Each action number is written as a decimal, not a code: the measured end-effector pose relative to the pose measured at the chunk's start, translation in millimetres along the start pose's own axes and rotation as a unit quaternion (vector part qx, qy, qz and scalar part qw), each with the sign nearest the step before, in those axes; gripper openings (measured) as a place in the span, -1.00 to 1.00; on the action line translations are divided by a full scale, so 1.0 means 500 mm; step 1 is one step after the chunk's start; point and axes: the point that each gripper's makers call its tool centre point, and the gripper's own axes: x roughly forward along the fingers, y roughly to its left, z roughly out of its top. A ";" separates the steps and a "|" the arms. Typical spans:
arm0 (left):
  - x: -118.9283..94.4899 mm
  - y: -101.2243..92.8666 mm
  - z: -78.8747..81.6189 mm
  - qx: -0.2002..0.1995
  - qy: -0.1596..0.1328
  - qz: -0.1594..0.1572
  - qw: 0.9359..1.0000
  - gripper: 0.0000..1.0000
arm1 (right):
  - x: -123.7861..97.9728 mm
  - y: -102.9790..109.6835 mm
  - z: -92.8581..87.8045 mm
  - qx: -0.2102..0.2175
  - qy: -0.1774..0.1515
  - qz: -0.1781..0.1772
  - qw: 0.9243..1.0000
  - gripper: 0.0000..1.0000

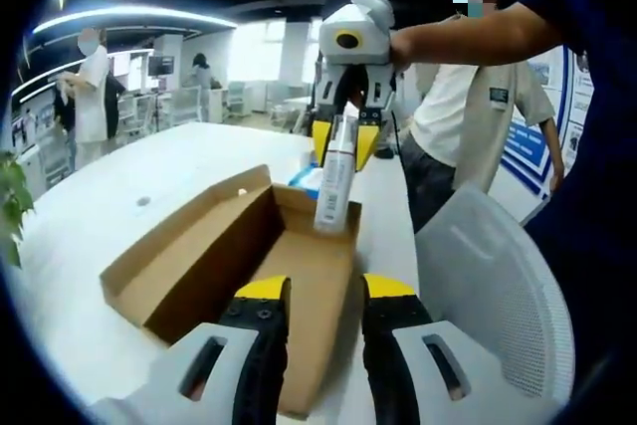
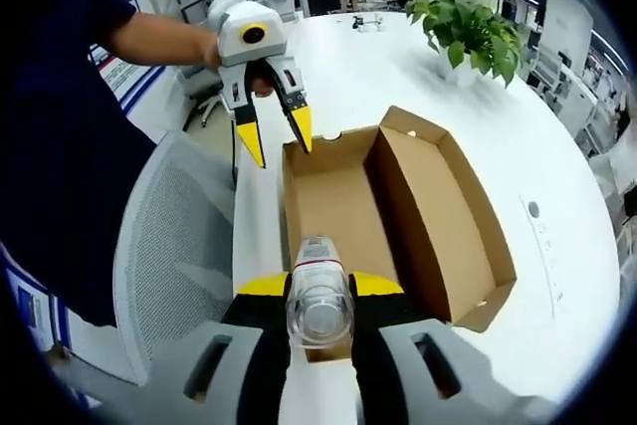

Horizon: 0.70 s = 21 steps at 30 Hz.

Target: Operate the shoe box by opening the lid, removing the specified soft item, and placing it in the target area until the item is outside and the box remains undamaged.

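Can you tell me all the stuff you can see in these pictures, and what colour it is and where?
shoe box: one, brown cardboard, open, on the white table.
bottle: one, clear with a white label, held above the box's end by the right gripper.
table: one, white, long, under the box.
mesh chair: one, white, next to the table by the person.
potted plant: one, green, on the table beyond the box.
blue item: one, on the table behind the box; cannot tell what it is.
people: several, standing in the room behind.
left gripper: one, white and black with yellow fingers, open, near the box's end.
right gripper: one, same colours, shut on the bottle.
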 end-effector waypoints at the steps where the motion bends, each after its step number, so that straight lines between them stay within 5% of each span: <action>1: 0.001 -0.002 -0.001 0.000 0.001 -0.001 1.000 -0.48 | -0.004 0.000 -0.003 -0.002 0.003 -0.002 1.000 -0.61; 21: 0.035 -0.026 0.006 0.005 0.002 -0.008 1.000 -0.49 | -0.076 -0.010 -0.084 0.002 0.046 -0.021 0.999 -0.61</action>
